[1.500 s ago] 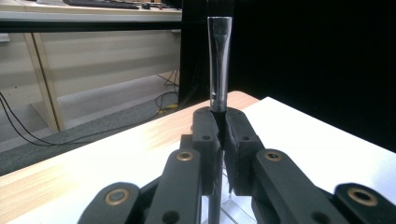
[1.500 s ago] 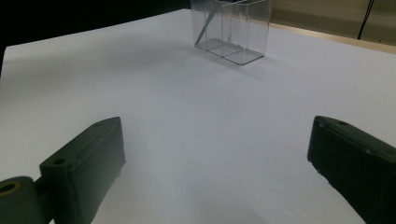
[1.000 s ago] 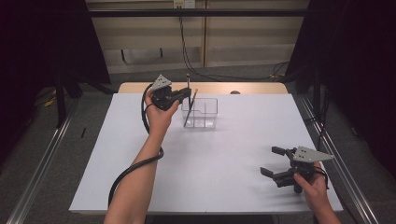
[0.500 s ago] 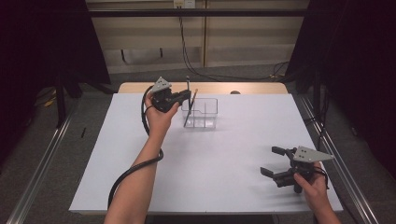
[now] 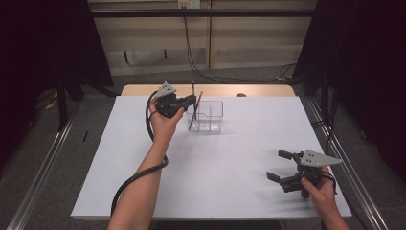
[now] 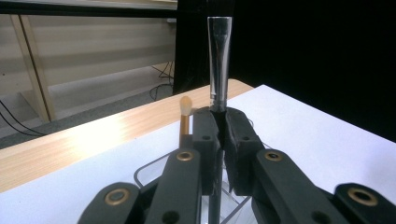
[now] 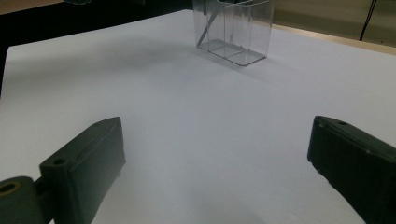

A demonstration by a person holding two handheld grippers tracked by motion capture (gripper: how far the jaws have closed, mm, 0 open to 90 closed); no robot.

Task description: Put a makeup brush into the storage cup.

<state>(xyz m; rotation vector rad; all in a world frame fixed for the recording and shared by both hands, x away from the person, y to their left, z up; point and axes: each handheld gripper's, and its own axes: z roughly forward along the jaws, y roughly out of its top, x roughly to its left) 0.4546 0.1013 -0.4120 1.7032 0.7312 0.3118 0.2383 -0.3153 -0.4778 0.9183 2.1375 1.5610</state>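
Observation:
A clear plastic organizer box [image 5: 209,116] stands at the back middle of the white table. In it leans a gold-handled brush [image 5: 196,112] with a pale tip [image 6: 185,121]. My left gripper [image 5: 192,100] sits at the box's left end, shut on a black-handled brush [image 6: 218,60] that stands upright, its lower end going down into the box. In the left gripper view the jaws [image 6: 220,119] pinch this brush below its ferrule. My right gripper [image 5: 277,165] rests open near the front right of the table, with nothing between its jaws [image 7: 217,158]. The box [image 7: 236,30] lies far ahead of it.
A white sheet [image 5: 230,158] covers the table, with a strip of wood [image 5: 268,90] showing along its far edge. Metal rails [image 5: 38,182] run along both sides on the floor. Cables [image 5: 191,43] hang at the back wall.

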